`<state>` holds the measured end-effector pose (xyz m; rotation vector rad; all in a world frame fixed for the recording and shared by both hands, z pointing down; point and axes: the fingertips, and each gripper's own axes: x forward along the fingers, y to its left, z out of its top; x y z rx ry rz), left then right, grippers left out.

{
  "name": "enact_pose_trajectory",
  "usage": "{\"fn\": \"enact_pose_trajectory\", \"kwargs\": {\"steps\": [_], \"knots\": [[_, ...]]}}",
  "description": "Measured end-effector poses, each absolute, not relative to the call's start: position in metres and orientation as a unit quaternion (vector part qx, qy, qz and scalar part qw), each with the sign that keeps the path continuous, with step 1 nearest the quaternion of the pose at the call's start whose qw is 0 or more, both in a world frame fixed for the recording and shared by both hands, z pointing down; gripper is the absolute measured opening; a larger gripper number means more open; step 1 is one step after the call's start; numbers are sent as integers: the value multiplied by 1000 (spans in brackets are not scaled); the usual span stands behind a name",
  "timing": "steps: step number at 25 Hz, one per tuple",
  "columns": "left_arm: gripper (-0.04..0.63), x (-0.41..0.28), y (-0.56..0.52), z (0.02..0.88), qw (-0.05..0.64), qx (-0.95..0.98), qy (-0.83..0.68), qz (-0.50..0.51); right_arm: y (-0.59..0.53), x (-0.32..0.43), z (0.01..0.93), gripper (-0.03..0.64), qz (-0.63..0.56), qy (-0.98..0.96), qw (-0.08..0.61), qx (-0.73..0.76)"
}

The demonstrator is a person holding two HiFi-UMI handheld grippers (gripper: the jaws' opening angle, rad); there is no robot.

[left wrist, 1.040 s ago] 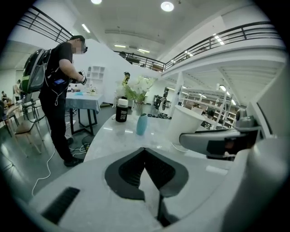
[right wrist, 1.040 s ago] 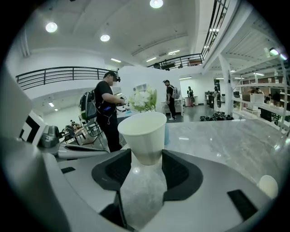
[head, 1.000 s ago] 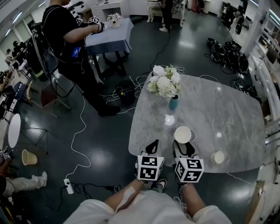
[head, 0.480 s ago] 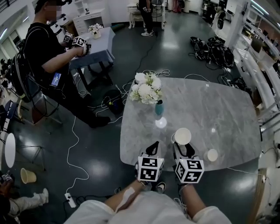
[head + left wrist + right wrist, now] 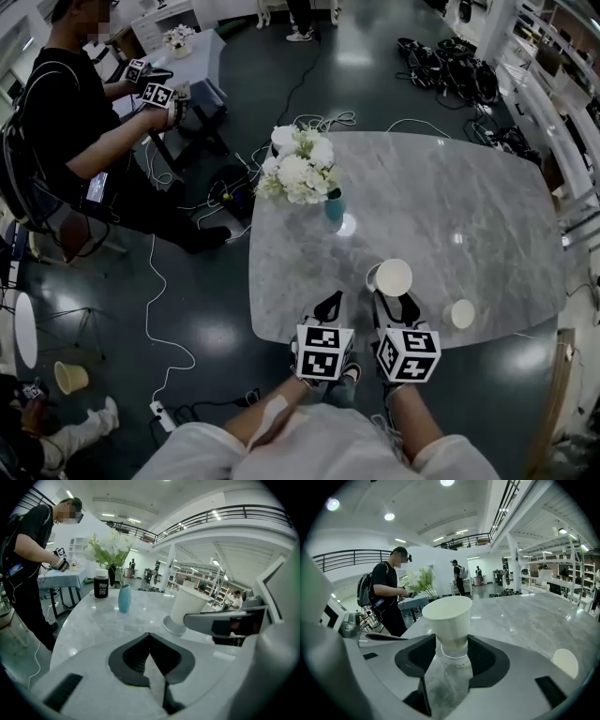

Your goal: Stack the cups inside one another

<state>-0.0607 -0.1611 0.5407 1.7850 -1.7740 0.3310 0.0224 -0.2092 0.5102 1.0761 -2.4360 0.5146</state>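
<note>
- Two cups stand upright on the tabletop [image 5: 487,216], mouths up. The near cup [image 5: 393,277] is by the front edge, and the other cup [image 5: 460,313] is apart to its right.
- The right gripper [image 5: 397,303] has its jaws closed on the near cup's lower half, pads seemingly against the wall. The left gripper [image 5: 328,306] is shut tight and holds nothing.
- The near cup's long axis runs vertically, with the wide mouth on top and the narrow foot on the tabletop.
- Because the grip sits low on a tapered wall, the cup may slip or tip when lifted.
- Too hard a squeeze may crush the thin wall and spoil the nesting.
- Lowered at a tilt, the near cup may knock the other cup toward the nearby edge.
</note>
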Motion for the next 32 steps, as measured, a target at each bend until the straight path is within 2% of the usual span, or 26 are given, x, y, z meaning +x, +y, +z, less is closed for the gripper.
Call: {"fn": "enact_pose_trajectory", "kwargs": {"steps": [13,32], "knots": [[-5,-67,-169,570,334,661,-657,140,-219,18,535,196,195,-868,245,386],[-5,-65,-165,571,342,651,-664,139,-216,19,532,203,196,-874,236,376]]}}
